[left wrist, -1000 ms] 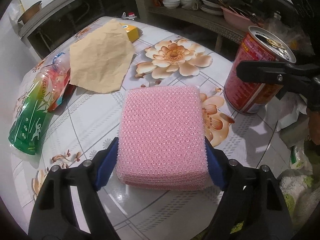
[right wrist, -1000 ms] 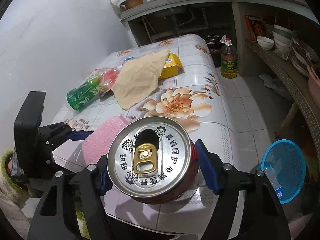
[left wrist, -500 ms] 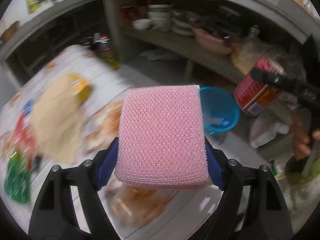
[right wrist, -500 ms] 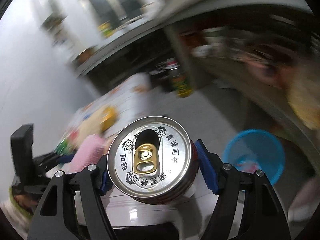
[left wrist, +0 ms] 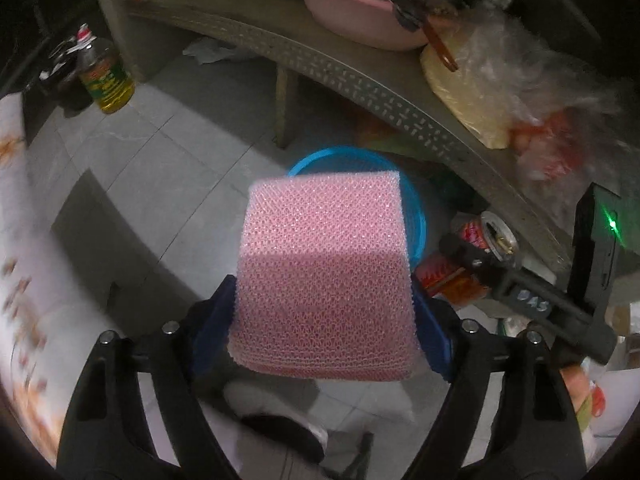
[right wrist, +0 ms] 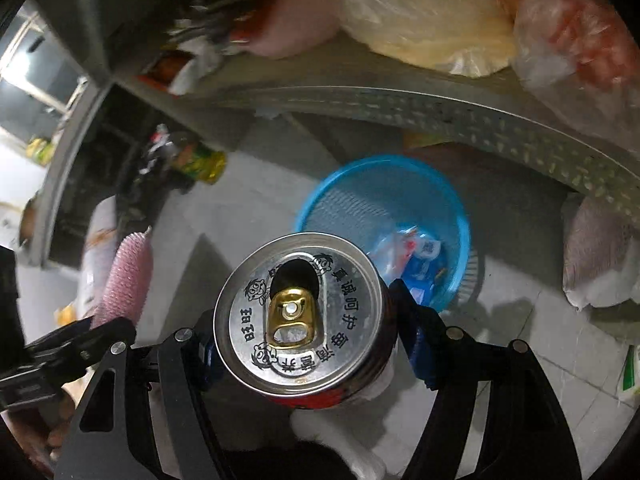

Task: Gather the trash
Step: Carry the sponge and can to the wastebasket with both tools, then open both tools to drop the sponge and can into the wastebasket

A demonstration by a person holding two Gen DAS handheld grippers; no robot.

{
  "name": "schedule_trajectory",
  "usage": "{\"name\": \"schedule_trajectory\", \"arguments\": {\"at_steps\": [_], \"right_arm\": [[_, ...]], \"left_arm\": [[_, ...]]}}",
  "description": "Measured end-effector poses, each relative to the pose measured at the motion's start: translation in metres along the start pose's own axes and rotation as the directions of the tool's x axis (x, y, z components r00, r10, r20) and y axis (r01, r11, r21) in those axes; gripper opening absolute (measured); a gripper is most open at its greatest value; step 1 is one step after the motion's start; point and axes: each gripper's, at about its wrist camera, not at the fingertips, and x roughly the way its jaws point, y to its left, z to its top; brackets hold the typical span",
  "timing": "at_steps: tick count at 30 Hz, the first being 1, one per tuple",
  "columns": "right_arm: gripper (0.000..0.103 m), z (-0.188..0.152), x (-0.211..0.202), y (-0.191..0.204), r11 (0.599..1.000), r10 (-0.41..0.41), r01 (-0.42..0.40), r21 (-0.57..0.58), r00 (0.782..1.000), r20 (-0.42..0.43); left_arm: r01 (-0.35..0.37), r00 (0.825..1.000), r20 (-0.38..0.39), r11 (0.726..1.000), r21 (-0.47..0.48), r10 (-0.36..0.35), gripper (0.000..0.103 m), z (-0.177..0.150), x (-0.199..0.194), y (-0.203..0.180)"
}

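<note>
Both loads have been swung off the table to above the blue plastic mesh basket (right wrist: 460, 236) on the floor: pink mesh sponge (left wrist: 324, 276) clamped in left gripper (left wrist: 324, 328), opened red drink can (right wrist: 300, 316) clamped in right gripper (right wrist: 308, 332).

One pink mesh sponge (left wrist: 324, 276), one opened can (right wrist: 304, 316), one blue basket (right wrist: 384, 200), one oil bottle (left wrist: 106, 80)

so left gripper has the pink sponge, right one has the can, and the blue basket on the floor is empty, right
Not quite: the blue basket is not empty. The right wrist view shows wrappers and bits of plastic already lying in it. The rest holds: the left gripper is clamped on the pink sponge and the right gripper on the can.
</note>
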Motion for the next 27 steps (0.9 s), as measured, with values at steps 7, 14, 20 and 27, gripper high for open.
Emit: {"name": "schedule_trajectory", "arguments": {"at_steps": [7,14,20,27], "right_arm": [[0.075,0.031,0.069,-0.015,0.997,-0.052,0.052,0.048,0.999,-0.018],[0.075,0.021,0.061,-0.018,0.999,-0.045,0.045,0.025,0.999,0.018],[0.075,0.001,0.031,-0.020,0.999,-0.037,0.038,-0.012,0.998,0.043],[0.075,-0.032,-0.013,-0.006,0.996,-0.014,0.020,-0.092,0.998,0.060]], "left_arm": [[-0.001,1.000,0.018,0.998,-0.066,0.002,0.086,0.040,0.034,-0.005],[0.049,0.995,0.089,0.998,-0.047,-0.045,0.086,0.027,0.003,-0.008],[0.077,0.984,0.162,0.996,-0.039,-0.069,0.086,0.008,-0.041,-0.002],[0.072,0.969,0.239,0.997,-0.019,-0.066,0.086,-0.030,-0.095,0.006]]}}
